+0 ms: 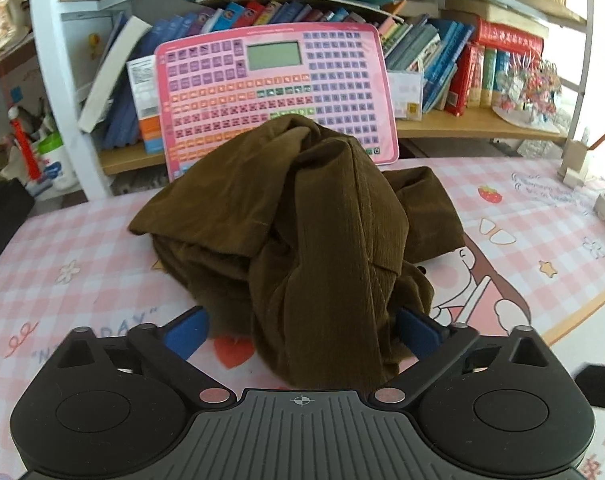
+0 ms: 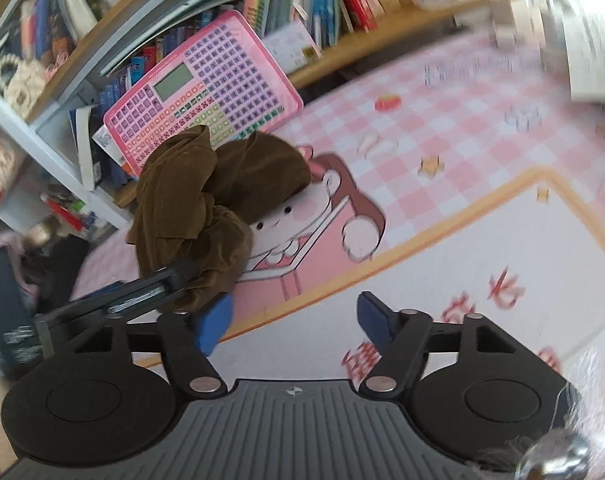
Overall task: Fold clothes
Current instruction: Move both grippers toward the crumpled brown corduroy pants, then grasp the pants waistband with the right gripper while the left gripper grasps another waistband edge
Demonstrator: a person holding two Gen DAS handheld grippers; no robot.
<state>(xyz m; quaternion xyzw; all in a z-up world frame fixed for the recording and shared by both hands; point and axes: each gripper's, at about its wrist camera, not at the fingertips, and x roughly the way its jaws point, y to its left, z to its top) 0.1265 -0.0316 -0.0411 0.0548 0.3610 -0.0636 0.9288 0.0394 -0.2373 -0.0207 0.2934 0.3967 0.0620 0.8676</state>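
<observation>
The brown garment [image 1: 302, 216] lies crumpled in a heap on the bench [image 1: 82, 248], on a pink checked mat just in front of a pink keyboard toy [image 1: 278, 88] leaning on the bookshelf [image 1: 462, 124]. I judge I am at the first grasp, nothing folded yet. My left gripper [image 1: 302, 332] is spread wide, its blue pads either side of the near hanging fold, cloth between them but not pinched. My right gripper [image 2: 294, 320] is also spread, holding nothing, over bare mat to the right of the heap, its left pad just beside the cloth.

To do this well, I would look for a hem or corner rather than pinching the bunched middle, and take one layer only, so the heap can be drawn open and laid flat.

Hard to make out: what kind of garment it is, where its edges run, and whether the left gripper's right pad touches the cloth. The right view is blurred, especially far right.
</observation>
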